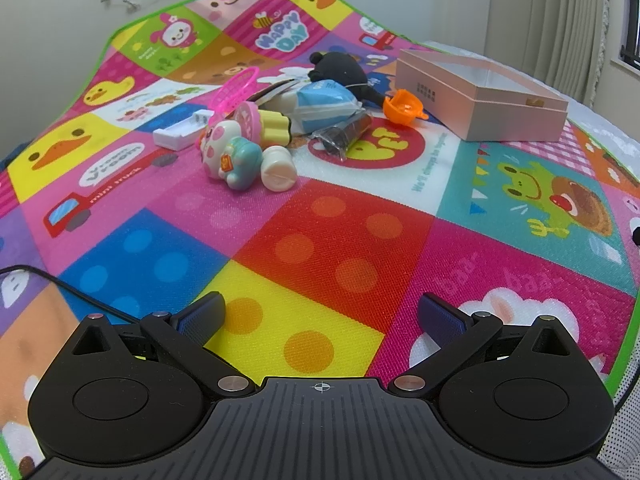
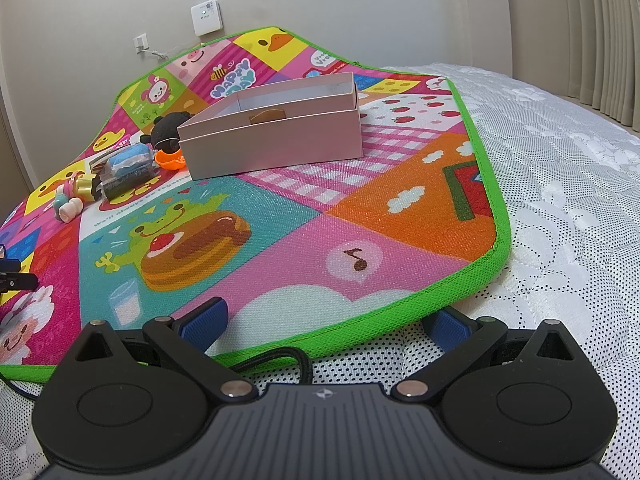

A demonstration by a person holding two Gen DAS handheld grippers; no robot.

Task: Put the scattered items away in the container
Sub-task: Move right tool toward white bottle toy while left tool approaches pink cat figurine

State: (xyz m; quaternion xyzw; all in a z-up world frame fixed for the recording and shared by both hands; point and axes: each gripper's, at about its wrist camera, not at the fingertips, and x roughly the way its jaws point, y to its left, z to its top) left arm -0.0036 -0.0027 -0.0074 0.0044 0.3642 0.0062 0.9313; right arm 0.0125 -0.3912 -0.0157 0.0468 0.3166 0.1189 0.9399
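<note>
Both grippers are held low over the bed, and neither one holds anything. On the left gripper [image 1: 320, 316] the two blue-padded fingers stand wide apart above the yellow and red squares of the play mat [image 1: 328, 240]. On the right gripper [image 2: 326, 322] the fingers are also spread wide, at the near green edge of the mat, where a black cable [image 2: 280, 356] lies on the white mattress cover [image 2: 560, 200]. The scattered items lie together in one heap on the mat, well apart from both grippers. At the front of the heap is a pink and white pig toy [image 1: 230, 154] lying on its side, with a small white bottle [image 1: 278, 170] touching it. Behind them are a pink toy basket [image 1: 236, 88], a white plastic tray [image 1: 180, 130], a blue and white packet [image 1: 326, 106], a dark item in clear wrap [image 1: 344, 136] and a black plush toy [image 1: 340, 68]. An orange plastic cup [image 1: 402, 108] lies tilted just beside the pink box [image 1: 476, 96]. This box is open on the top, stands on the mat to the right of the heap, and the part of its inside that can be seen shows only white walls.
</note>
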